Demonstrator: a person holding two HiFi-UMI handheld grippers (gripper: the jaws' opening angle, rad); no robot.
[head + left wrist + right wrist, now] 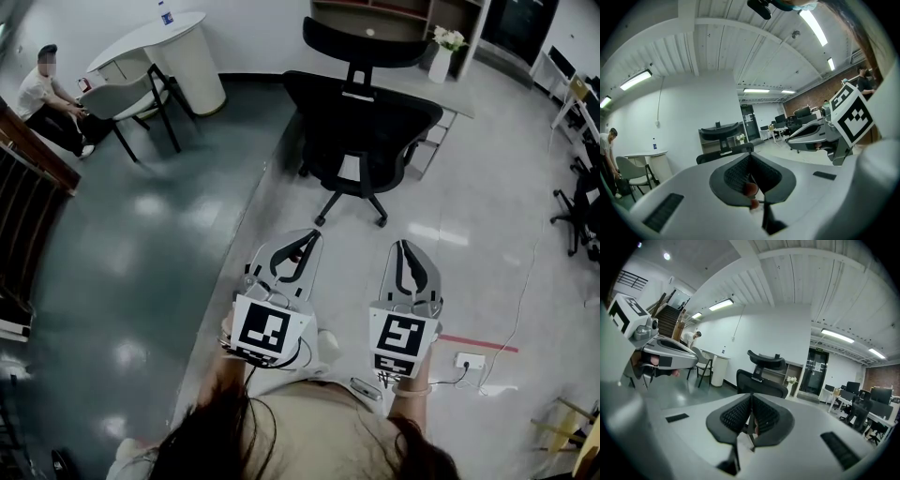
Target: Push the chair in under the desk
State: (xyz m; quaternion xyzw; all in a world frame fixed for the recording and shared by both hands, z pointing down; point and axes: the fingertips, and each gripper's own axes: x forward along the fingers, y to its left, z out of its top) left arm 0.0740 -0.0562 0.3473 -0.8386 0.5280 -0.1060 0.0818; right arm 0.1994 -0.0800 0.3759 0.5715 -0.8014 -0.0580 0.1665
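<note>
A black office chair (363, 127) with a headrest stands a little way ahead of me, its back turned to me, in front of the pale desk (448, 94). In the head view both grippers are held low before my body, well short of the chair and touching nothing. The left gripper (302, 242) is shut and empty, and so is the right gripper (402, 247). The left gripper view shows its jaws (750, 164) together, with the chair (723, 140) far beyond them. The right gripper's jaws (751, 403) also meet, pointing at the chair (761, 380).
A round white table (183, 42) and a grey chair (131, 98) stand at the far left, with a seated person (42, 94) beside them. A vase of flowers (442, 52) is on the desk. On the floor at right lie a socket with cable (469, 361) and red tape (478, 343). More black chairs (581, 206) stand at the right edge.
</note>
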